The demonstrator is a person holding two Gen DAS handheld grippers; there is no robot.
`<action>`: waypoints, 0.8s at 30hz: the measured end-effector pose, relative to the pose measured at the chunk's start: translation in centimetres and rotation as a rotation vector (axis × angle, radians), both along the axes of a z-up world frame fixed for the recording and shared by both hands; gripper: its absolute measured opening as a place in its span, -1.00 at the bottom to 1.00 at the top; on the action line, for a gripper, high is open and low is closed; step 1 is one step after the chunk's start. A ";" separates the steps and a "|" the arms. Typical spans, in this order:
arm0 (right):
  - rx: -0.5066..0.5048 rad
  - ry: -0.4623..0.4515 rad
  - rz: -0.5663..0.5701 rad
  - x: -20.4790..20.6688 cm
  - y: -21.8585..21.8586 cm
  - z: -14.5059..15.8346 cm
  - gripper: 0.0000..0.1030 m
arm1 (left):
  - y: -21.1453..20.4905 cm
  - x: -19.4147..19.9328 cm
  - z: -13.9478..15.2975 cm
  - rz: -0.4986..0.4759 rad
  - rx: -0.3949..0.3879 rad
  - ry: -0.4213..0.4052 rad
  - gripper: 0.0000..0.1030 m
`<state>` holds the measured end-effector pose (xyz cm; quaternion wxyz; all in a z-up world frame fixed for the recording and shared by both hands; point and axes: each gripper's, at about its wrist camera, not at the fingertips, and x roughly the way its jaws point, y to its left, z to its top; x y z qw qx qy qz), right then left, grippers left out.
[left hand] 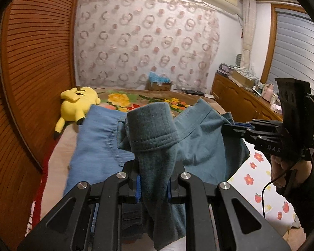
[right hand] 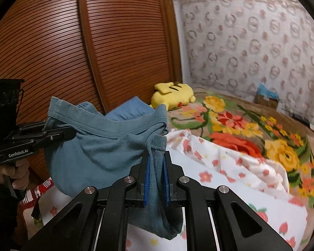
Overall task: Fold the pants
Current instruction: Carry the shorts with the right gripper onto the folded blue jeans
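Both grippers are clamping the pants and holding them up off the bed: the left gripper is pinching a bunched teal cuff or hem between nearly closed blue pads, and the right gripper is doing the same with another edge of the pants, its pads pressing the cloth from both sides. Between the two, the garment is sagging in a loose pouch above the white flowered sheet, so the step in hand looks like lifting and spreading before the first fold. A lighter blue garment is lying just beyond on the bed. Next, the grippers probably need to be pulling apart to take up the slack, then lowering the pants flat onto the sheet with edges lined up. Farther off, a yellow plush is resting on the floral blanket beside the slatted wardrobe.
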<state>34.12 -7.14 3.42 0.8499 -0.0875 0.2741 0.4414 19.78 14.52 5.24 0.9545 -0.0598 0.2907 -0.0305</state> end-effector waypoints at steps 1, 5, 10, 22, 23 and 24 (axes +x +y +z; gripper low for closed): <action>-0.002 -0.002 0.004 0.2 0.4 0.0 -0.78 | 0.5 -0.1 0.0 0.006 -0.006 -0.002 -0.64; -0.016 -0.008 0.028 1.2 2.3 -0.3 -0.78 | 1.8 -0.7 -0.3 0.047 -0.018 -0.012 -0.64; -0.055 -0.037 0.062 2.3 4.9 -0.3 -0.78 | 2.9 -1.0 -1.0 0.094 -0.017 -0.017 -0.64; -0.106 -0.116 0.140 4.7 10.4 0.6 -0.78 | 6.3 -1.9 -1.8 0.193 -0.100 -0.064 -0.64; -0.113 -0.123 0.149 4.9 11.0 0.5 -0.78 | 6.6 -1.9 -2.1 0.205 -0.102 -0.059 -0.64; -0.123 -0.126 0.159 5.2 11.6 0.4 -0.78 | 6.8 -1.8 -2.5 0.218 -0.100 -0.051 -0.64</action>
